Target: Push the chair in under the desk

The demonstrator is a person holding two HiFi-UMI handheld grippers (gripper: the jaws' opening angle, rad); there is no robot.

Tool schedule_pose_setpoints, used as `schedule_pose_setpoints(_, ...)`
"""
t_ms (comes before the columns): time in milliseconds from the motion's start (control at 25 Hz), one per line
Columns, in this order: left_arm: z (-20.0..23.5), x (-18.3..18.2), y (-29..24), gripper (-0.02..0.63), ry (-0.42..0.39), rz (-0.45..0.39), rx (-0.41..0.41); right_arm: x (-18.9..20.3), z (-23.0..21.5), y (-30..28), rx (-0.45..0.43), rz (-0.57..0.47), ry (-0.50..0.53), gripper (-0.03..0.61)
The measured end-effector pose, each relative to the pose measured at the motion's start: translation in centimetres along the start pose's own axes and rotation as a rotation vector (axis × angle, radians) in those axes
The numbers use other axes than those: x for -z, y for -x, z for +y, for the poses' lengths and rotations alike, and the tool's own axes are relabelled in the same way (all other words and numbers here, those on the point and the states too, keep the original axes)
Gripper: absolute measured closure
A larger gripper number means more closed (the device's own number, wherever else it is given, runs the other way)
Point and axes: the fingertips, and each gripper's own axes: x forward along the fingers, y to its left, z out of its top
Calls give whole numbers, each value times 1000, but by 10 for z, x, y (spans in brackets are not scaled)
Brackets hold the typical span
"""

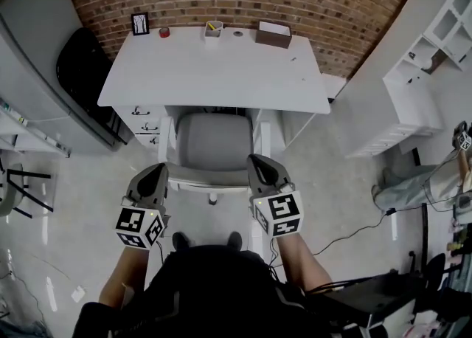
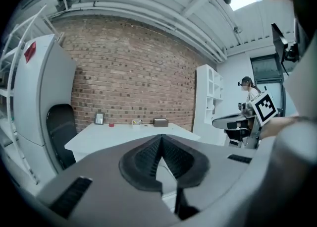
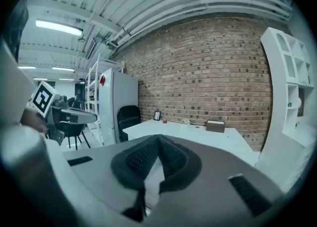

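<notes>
A grey-seated chair (image 1: 210, 141) stands with its seat partly under the white desk (image 1: 214, 71), its back rail (image 1: 209, 180) toward me. My left gripper (image 1: 157, 173) sits at the left end of that rail and my right gripper (image 1: 259, 162) at the right end, both pointing at the desk. I cannot tell whether the tips touch the rail. In the left gripper view the pads (image 2: 148, 154) meet at the tip, shut on nothing, with the desk (image 2: 119, 134) ahead. The right gripper (image 3: 158, 138) looks the same, shut and empty, facing the desk (image 3: 198, 134).
On the desk's far edge stand a picture frame (image 1: 140, 23), a red item (image 1: 164, 32), a pen cup (image 1: 213, 29) and a brown box (image 1: 273, 34). Drawers (image 1: 144, 126) fill the desk's left side. A black chair (image 1: 85, 71) is at left, white shelving (image 1: 435, 41) at right.
</notes>
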Motion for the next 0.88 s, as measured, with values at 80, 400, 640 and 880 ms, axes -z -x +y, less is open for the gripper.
schedule_pose_setpoints(80, 9, -4, 6, 606, -18, -3, 7, -5, 9, -1, 16, -6, -13, 571)
schedule_pose_setpoints(400, 37, -10, 22, 606, -66, -29, -7, -21, 24, -3, 87, -23, 13, 571)
schedule_pose_setpoints(640, 40, -17, 23, 606, -74, -57, 2, -29, 29, -8, 105, -35, 15, 571)
schedule_pose_setpoints(880, 35, -20, 27, 606, -53, -66, 17, -29, 31, -2, 111, -34, 8, 571)
